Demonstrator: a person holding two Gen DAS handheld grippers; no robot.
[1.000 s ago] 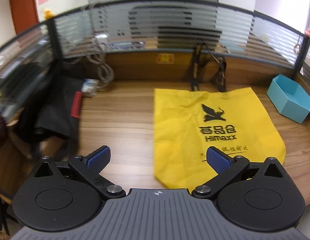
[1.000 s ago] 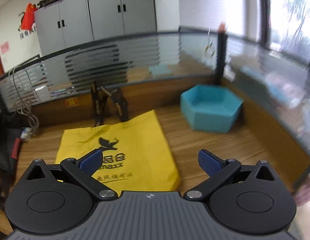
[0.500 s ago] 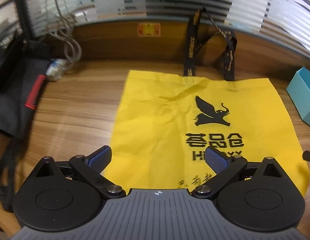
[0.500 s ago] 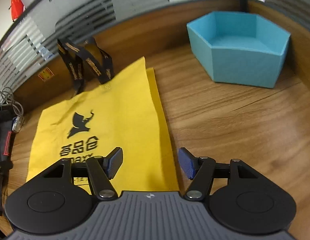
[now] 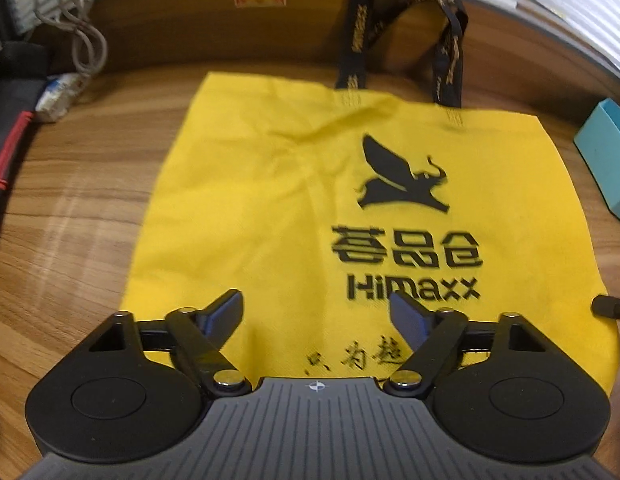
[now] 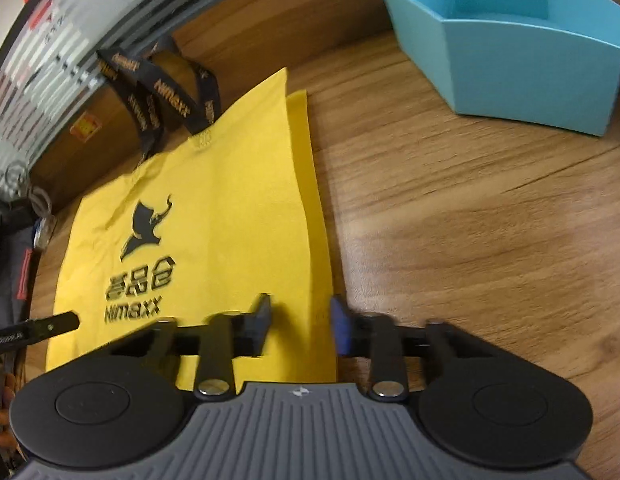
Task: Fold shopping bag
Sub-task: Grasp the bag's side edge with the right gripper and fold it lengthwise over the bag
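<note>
Yellow shopping bag (image 5: 270, 200) flat mid-table, handles (image 5: 401, 40) toward far edge. Left gripper (image 5: 315, 312) and right gripper (image 6: 300, 320) jaws apart over bag's near hem. Pinch both layers, lift evenly.

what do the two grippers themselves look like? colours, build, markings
Both match: the left gripper and right gripper have black linkage arms with silver pivot bolts, two round black discs, a ribbed grey centre plate with a small crosshair mark, and blue finger pads. No cables or sleeves visible.
</note>
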